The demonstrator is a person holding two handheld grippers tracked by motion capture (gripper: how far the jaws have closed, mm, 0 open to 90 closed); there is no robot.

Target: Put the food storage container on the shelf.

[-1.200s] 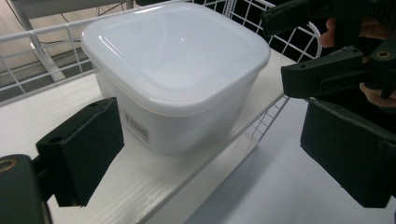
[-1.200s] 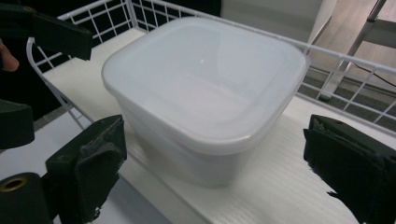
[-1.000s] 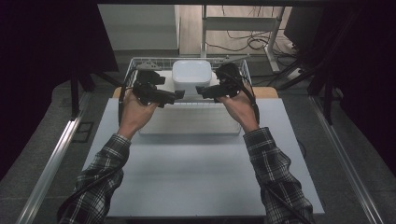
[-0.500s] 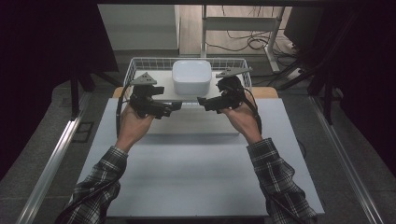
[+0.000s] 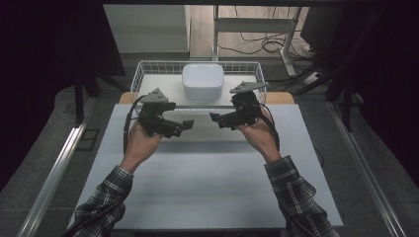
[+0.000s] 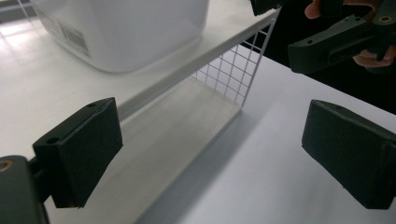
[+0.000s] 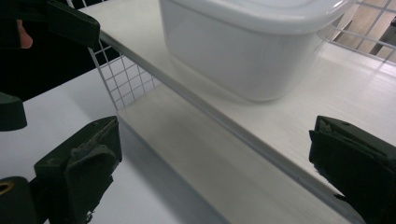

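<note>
Tongs of both hands, left (image 5: 187, 124) and right (image 5: 216, 118), hang spread and empty above the desk (image 5: 207, 182), tips facing, while the white lidded box (image 5: 202, 81) sits beyond them on the wire-sided shelf (image 5: 148, 84), about midway between both.

Two hand-held claws face each other, both open and empty.

From the high view, two forearms in plaid sleeves reach forward from the bottom edge. The left hand (image 5: 143, 140) grips the left claw (image 5: 187, 124), which points inward to the right; the right hand (image 5: 257, 133) grips the right claw (image 5: 215, 118), which points inward to the left. The two tips are near each other but apart. Each claw carries a grey three-cornered plate on top, and a cable trails from each. In the left gripper view and the right gripper view alike, the black jaws stand wide apart with nothing between them.
</note>
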